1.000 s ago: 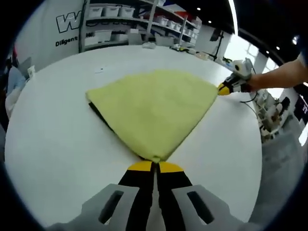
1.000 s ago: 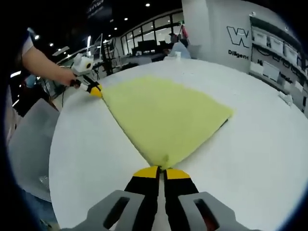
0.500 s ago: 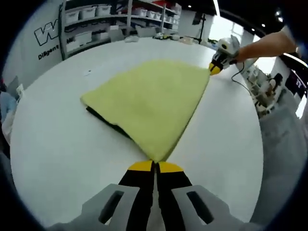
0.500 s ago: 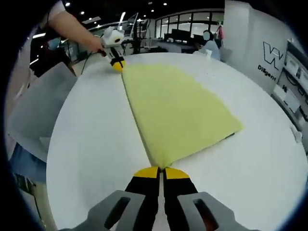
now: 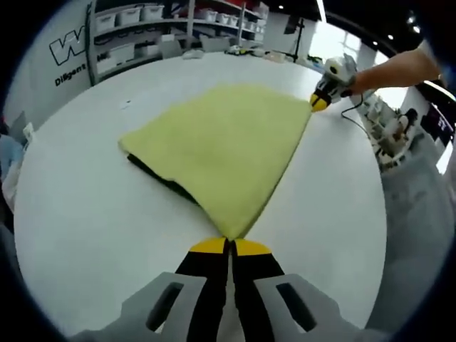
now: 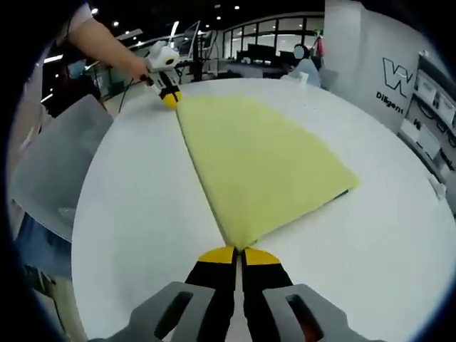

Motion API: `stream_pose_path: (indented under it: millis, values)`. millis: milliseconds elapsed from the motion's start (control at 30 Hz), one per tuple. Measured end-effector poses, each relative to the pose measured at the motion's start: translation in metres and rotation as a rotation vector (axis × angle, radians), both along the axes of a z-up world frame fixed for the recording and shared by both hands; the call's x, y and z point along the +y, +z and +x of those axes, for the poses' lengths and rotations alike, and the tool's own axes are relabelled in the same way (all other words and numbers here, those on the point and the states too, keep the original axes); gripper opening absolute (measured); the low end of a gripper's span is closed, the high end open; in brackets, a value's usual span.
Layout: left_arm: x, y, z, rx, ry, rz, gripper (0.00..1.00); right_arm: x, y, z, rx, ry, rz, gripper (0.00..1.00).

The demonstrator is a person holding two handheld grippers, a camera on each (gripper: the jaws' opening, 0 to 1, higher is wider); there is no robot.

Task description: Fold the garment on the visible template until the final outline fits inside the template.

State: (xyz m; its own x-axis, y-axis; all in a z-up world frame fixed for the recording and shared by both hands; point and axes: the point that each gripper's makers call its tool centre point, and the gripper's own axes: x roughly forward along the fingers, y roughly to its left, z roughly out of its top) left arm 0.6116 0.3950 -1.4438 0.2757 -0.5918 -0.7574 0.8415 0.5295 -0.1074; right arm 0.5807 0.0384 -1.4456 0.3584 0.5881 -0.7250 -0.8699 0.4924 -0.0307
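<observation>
Partly hidden beneath a folded yellow garment (image 5: 224,146), a dark layer (image 5: 162,182) peeks out along one edge in the left gripper view; whether it is a template or part of the cloth is hard to make out. In the right gripper view the same dark sliver (image 6: 340,194) shows at the far right corner of the cloth.

Wall lettering is cut off in both views: a large "W" above a word beginning "Diligent" (image 5: 68,73) in the left gripper view, and the same partial sign (image 6: 392,100) in the right gripper view. Shelves (image 5: 178,21) holding white bins line the wall beyond the round white desk (image 5: 85,214); the bins' labels are too small to read.

The garment lies spread across the middle of the desk, tapering to a corner at each claw. The left claw (image 5: 229,246) is pinched closed on the near corner, its yellow tips meeting at the fabric. The right claw (image 6: 238,254) likewise grips the opposite corner, jaws pressed together. Each claw appears far off in the other's view, held by a person's hand (image 5: 367,78) at the cloth's distant corner; in the right gripper view a bare arm (image 6: 107,46) reaches down to it.
</observation>
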Motion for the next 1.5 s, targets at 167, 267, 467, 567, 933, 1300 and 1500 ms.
stream_pose_path:
  millis: [167, 267, 467, 567, 933, 1300, 1500]
  values:
    - [0.009, 0.002, -0.008, -0.004, 0.007, 0.008, 0.00, -0.004, -0.001, -0.005, 0.003, -0.013, 0.004, 0.00]
    - [0.014, 0.003, -0.013, 0.001, 0.012, 0.008, 0.00, -0.002, -0.001, -0.010, 0.005, -0.009, 0.008, 0.00]
    - [0.003, 0.008, -0.005, -0.027, 0.070, -0.028, 0.05, -0.001, 0.000, -0.008, -0.003, -0.035, 0.014, 0.00]
    - [-0.005, 0.007, -0.004, -0.011, 0.074, -0.052, 0.19, -0.002, 0.000, -0.008, -0.002, -0.044, 0.018, 0.00]
    - [-0.016, 0.002, -0.008, 0.022, 0.087, -0.085, 0.02, 0.000, 0.000, -0.007, 0.002, -0.056, 0.009, 0.00]
    - [0.004, -0.002, -0.029, 0.020, 0.078, -0.061, 0.02, 0.013, -0.001, -0.023, 0.012, -0.045, 0.018, 0.00]
    - [0.007, 0.000, -0.033, 0.026, 0.093, -0.071, 0.02, 0.015, -0.001, -0.026, 0.016, -0.065, 0.028, 0.00]
